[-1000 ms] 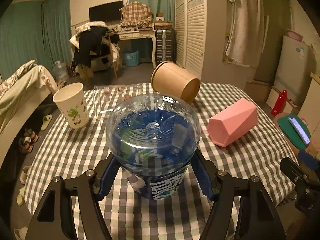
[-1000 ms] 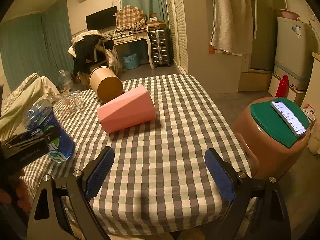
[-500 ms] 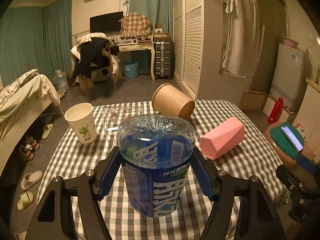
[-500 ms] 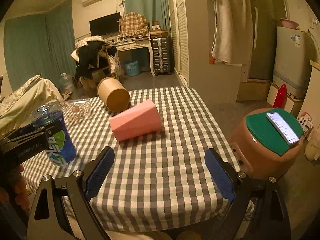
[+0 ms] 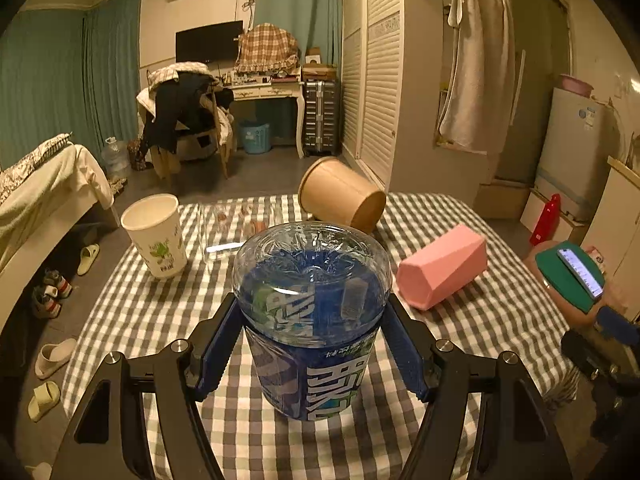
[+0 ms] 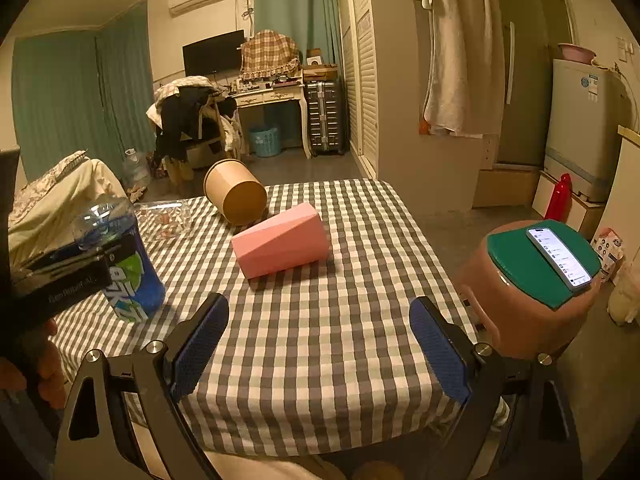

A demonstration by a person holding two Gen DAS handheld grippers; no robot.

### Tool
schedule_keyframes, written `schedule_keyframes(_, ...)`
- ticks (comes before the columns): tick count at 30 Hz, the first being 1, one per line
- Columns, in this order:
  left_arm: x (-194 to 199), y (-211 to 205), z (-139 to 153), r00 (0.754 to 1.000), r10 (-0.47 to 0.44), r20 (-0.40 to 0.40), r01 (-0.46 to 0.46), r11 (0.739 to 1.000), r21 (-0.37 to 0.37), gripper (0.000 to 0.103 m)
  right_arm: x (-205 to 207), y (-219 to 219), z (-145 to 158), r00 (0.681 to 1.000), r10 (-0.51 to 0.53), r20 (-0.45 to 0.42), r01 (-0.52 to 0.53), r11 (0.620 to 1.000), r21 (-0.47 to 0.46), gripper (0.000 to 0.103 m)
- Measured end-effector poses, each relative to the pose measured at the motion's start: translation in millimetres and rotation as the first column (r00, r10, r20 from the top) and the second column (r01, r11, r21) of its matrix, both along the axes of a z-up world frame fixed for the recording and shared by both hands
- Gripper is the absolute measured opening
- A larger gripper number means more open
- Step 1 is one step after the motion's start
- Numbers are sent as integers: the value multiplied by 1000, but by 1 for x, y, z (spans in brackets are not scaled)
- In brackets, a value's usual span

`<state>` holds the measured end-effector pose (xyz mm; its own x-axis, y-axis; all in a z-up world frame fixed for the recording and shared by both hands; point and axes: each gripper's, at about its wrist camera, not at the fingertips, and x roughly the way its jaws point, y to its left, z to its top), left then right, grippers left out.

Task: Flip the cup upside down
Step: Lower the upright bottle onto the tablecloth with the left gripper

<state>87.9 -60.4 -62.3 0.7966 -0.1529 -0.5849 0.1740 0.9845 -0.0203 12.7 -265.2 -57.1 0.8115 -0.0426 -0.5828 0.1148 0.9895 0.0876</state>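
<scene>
1. The table (image 6: pixel 360 320), covered in a grey-and-white checked cloth, carries everything; its near right part is bare.

2. The cut-off clear plastic bottle cup with a blue label (image 5: pixel 312 320) stands near the table's near left corner with its domed closed end up. Its printed characters read upside down, so I judge it is already inverted, open mouth down on the cloth or just above it; I cannot see the contact.

3. The left tongs (image 5: pixel 312 340) are clamped on this cup, blue pads pressing its label on both sides, probably to steady it until it sits flat.

4. The right tongs (image 6: pixel 318 340) hang wide apart over the near edge, holding nothing, seemingly kept out of the way.

5. The faceted pink plastic cup (image 6: pixel 282 240) lies on its side in the middle of the table, to the right of the held cup and apart from it.

6. The brown paper tub (image 6: pixel 236 190) lies tipped over at the far edge, just behind the pink cup.

7. The white paper cup with a green print (image 5: pixel 156 236) stands upright at the far left corner.

8. A clear glass container (image 5: pixel 232 228) sits between the white cup and the tub, behind the held cup. Nothing touches the cup, so release looks unobstructed.
</scene>
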Motion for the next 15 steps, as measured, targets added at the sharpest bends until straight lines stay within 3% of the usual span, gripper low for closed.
schedule_keyframes(12, -13, 5, -26, 1000, -3, -10, 3, 1000, -12, 72, 13, 5, -11, 1000, 16, -27, -16, 1000, -5, 92)
schedule_keyframes(15, -13, 4, -26, 1000, -5, -11, 5, 1000, -23, 87, 13, 8, -13, 999, 20, -34, -21, 1000, -10, 92)
